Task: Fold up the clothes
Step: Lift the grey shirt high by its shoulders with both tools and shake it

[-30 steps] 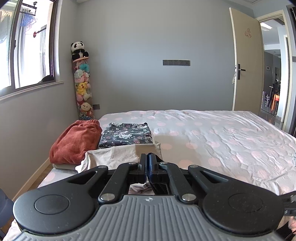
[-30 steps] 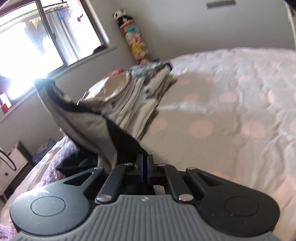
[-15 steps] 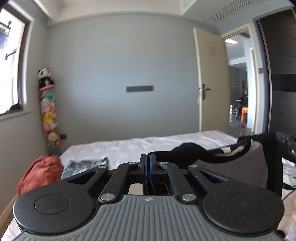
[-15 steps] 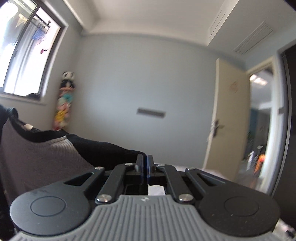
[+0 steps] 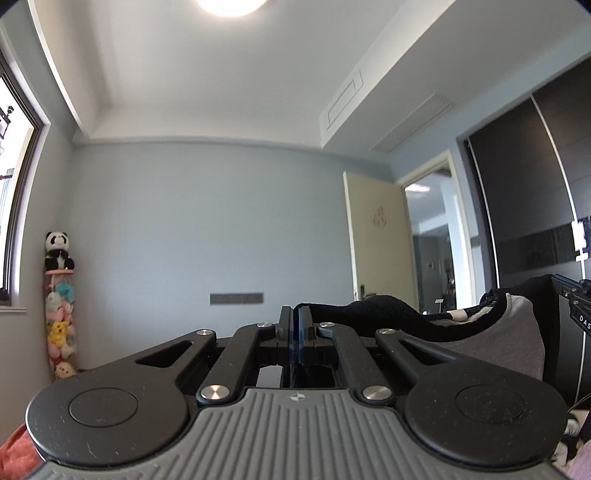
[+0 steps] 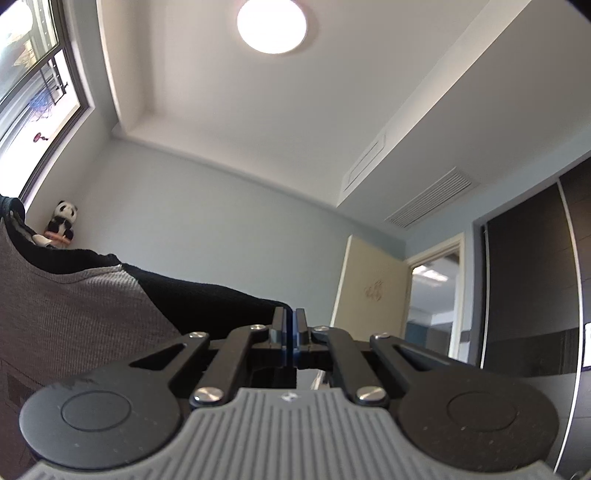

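I hold one garment [image 6: 66, 314] up in the air between my two tools, a grey ribbed piece with a black collar band and black shoulder panels, and it is the biggest thing before me: it fills the left of the right wrist view and hangs off to the right of the left wrist view [image 5: 509, 332]. Both cameras tilt up toward the ceiling, so the bed surface is out of sight and I cannot tell how many clothes lie folded or wait below; only one scrap of orange-red cloth [image 5: 16, 454] peeks in at the lower left corner. My judgement is that this one piece is mid-handling, raised and stretched by its upper edge, with no crease in it that I can make out, so laying it flat and folding it looks like what is left for it. My left gripper [image 5: 295, 325] has its fingers pressed together on the black edge of the fabric, which runs straight out from them. My right gripper [image 6: 290, 328] has its fingers drawn nearly together with a thin slit between, and the black band meets them from the left, so I judge it pinches that edge too. Counted: one garment aloft, two grippers, one ceiling lamp [image 6: 271, 26], one panda toy [image 5: 58, 251] atop the plush stack
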`<action>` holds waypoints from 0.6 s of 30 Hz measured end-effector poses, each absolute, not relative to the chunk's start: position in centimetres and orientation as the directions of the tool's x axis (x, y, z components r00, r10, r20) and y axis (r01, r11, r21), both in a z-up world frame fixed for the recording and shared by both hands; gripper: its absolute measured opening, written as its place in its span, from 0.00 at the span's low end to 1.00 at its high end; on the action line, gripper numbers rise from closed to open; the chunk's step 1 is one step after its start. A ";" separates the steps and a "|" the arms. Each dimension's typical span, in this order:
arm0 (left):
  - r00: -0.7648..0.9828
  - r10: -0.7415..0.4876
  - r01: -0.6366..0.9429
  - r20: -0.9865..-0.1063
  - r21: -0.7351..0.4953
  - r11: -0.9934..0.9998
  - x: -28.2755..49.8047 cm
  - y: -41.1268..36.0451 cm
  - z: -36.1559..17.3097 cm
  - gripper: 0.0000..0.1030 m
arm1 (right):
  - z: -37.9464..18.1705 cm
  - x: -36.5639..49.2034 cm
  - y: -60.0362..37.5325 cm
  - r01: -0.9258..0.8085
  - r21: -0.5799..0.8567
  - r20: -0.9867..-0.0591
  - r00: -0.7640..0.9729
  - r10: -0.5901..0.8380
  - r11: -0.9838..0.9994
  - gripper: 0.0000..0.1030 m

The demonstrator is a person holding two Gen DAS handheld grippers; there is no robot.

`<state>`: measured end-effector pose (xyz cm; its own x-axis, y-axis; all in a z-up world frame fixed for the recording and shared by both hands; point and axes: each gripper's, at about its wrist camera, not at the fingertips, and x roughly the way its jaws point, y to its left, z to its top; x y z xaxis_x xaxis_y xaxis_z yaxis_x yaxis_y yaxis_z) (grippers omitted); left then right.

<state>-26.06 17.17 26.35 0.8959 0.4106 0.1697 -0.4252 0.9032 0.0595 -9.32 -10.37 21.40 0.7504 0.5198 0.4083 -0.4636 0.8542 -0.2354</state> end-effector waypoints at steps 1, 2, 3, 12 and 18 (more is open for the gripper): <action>0.896 0.404 -0.420 0.186 0.056 0.906 -26.1 17.0 26.5 0.01 | 21.8 -9.5 -11.0 -0.457 -0.228 0.426 0.747 0.510 0.860 0.03; 0.896 0.397 -0.414 0.201 0.053 0.909 -26.2 16.8 26.6 0.01 | 22.0 -9.7 -11.5 -0.450 -0.224 0.440 0.744 0.502 0.864 0.03; 0.895 0.390 -0.409 0.217 0.051 0.911 -26.3 16.7 26.7 0.01 | 22.3 -9.9 -12.0 -0.444 -0.222 0.453 0.742 0.495 0.868 0.03; 0.922 0.334 -0.355 0.198 0.080 0.932 -21.4 17.6 26.7 0.01 | 22.2 -7.4 -11.8 -0.418 -0.230 0.421 0.772 0.477 0.879 0.03; 0.941 0.334 -0.337 0.052 0.079 0.938 -14.2 20.9 23.7 0.01 | 18.0 -0.8 -8.6 -0.430 -0.251 0.266 0.831 0.489 0.867 0.03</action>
<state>-14.23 20.93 23.67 0.9412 0.3338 0.0518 -0.3371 0.9381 0.0794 -0.83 -8.56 18.03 0.8307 0.4887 0.2665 -0.4299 0.8674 -0.2505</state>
